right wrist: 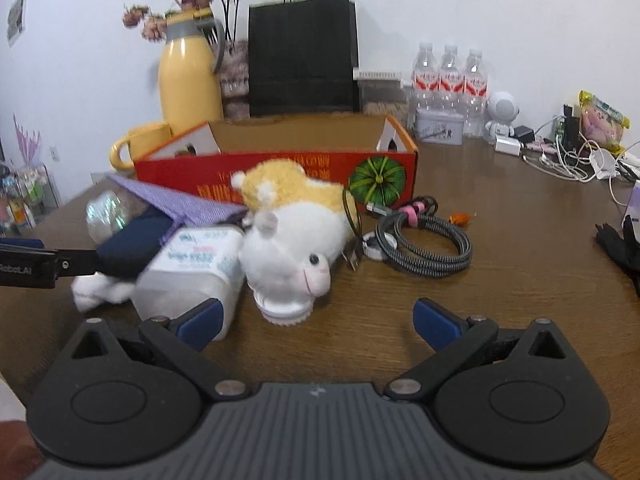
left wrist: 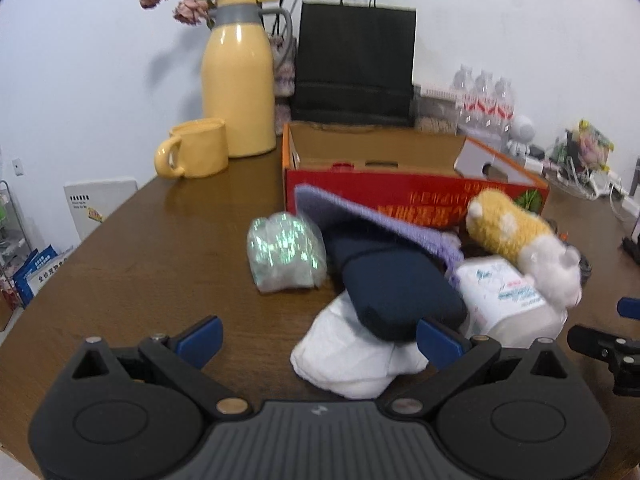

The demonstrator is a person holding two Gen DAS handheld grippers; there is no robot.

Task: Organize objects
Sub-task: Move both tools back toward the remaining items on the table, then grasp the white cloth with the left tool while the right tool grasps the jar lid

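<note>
While both grippers gape wide w/ nothing held, left gripper (left wrist: pixel 318 338) faces navy pouch (left wrist: pixel 396 292). Right gripper (right wrist: pixel 318 320) faces plush toy (right wrist: pixel 292 236), mid-table (right wrist: pixel 520 280), near red box (right wrist: pixel 280 178).

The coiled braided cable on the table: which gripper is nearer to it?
Right. The right gripper is open just short of the coiled cable, which lies ahead and slightly right. The left gripper is open over the white cloth, beyond the plush toy.
</note>
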